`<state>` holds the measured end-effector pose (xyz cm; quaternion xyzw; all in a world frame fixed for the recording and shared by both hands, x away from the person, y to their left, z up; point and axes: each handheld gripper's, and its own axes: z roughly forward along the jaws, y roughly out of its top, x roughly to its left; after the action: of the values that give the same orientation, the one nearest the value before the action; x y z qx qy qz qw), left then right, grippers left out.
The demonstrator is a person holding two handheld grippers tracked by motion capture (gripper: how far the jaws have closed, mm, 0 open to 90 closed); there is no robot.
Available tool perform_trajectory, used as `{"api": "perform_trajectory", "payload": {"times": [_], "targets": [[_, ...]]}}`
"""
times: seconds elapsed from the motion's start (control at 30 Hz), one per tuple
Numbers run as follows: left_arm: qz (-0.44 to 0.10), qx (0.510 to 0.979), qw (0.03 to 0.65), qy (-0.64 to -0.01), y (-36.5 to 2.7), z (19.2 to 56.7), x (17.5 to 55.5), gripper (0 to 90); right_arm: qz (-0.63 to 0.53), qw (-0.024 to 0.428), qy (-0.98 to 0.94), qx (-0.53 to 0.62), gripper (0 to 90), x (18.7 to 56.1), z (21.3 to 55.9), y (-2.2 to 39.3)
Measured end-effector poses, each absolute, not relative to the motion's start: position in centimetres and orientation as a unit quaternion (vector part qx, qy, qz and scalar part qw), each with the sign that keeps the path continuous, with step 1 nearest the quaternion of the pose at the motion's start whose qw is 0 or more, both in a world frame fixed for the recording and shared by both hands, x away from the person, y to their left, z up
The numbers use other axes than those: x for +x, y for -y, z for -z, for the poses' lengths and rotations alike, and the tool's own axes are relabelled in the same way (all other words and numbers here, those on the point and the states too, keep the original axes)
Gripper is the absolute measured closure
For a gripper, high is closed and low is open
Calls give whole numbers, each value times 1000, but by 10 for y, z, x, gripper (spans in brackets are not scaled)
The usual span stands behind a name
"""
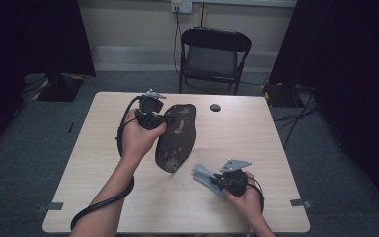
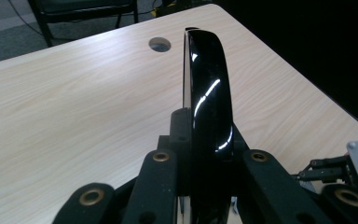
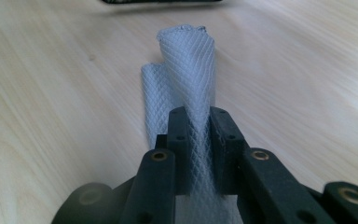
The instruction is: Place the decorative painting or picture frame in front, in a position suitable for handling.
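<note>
A black oval tray [image 1: 177,136] with a reddish flower pattern is lifted on edge above the middle of the wooden table [image 1: 94,158], tilted, its lower end near the tabletop. My left gripper [image 1: 169,119] is shut on the tray's left rim. In the left gripper view the glossy tray [image 2: 207,88] stands edge-on, pinched in my left gripper [image 2: 205,137]. At the front right, my right gripper [image 1: 218,180] is shut on a pale blue-grey mesh cloth [image 1: 203,174] lying on the table. The folded cloth [image 3: 186,70] runs forward out of my right gripper [image 3: 199,122].
A round cable hole [image 1: 215,107] sits in the table behind the tray. A black folding chair [image 1: 214,54] stands past the far edge. Dark curtains hang on both sides. A thick cable [image 1: 101,205] trails off the left forearm over the front edge.
</note>
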<state>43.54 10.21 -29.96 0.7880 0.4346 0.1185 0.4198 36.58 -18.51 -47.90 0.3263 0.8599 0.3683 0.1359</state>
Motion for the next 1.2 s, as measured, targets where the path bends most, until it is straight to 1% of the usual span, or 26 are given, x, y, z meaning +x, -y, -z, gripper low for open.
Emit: {"api": "perform_trajectory", "payload": {"times": [0.17, 0.23, 0.47, 0.7, 0.77, 0.83, 0.9, 0.97, 1.03, 1.13, 1.2], "targets": [[-114, 795, 424, -418, -87, 304, 435, 809, -372, 140, -849, 349, 802, 362, 475, 207], [-115, 796, 427, -413, -85, 305, 434, 809, -370, 145, -848, 352, 802, 362, 475, 209], [-106, 799, 432, -404, -92, 308, 436, 808, -367, 150, -842, 365, 802, 356, 473, 222], [-109, 797, 437, -402, -96, 309, 432, 803, -369, 151, -838, 372, 801, 352, 473, 228], [-117, 795, 437, -403, -98, 309, 431, 742, -368, 153, -838, 373, 801, 350, 473, 229], [-113, 792, 442, -405, -100, 311, 430, 674, -368, 151, -838, 374, 802, 350, 474, 230], [-121, 796, 435, -403, -102, 314, 426, 627, -365, 152, -838, 376, 801, 350, 474, 231], [-105, 794, 442, -404, -106, 319, 421, 586, -364, 152, -838, 377, 802, 349, 474, 232], [-115, 799, 434, -401, -110, 324, 416, 573, -362, 152, -839, 376, 802, 349, 474, 231], [-104, 800, 429, -406, -115, 337, 408, 529, -359, 153, -839, 378, 802, 348, 474, 231], [-97, 801, 429, -406, -118, 347, 401, 515, -359, 153, -840, 377, 802, 348, 473, 229]]}}
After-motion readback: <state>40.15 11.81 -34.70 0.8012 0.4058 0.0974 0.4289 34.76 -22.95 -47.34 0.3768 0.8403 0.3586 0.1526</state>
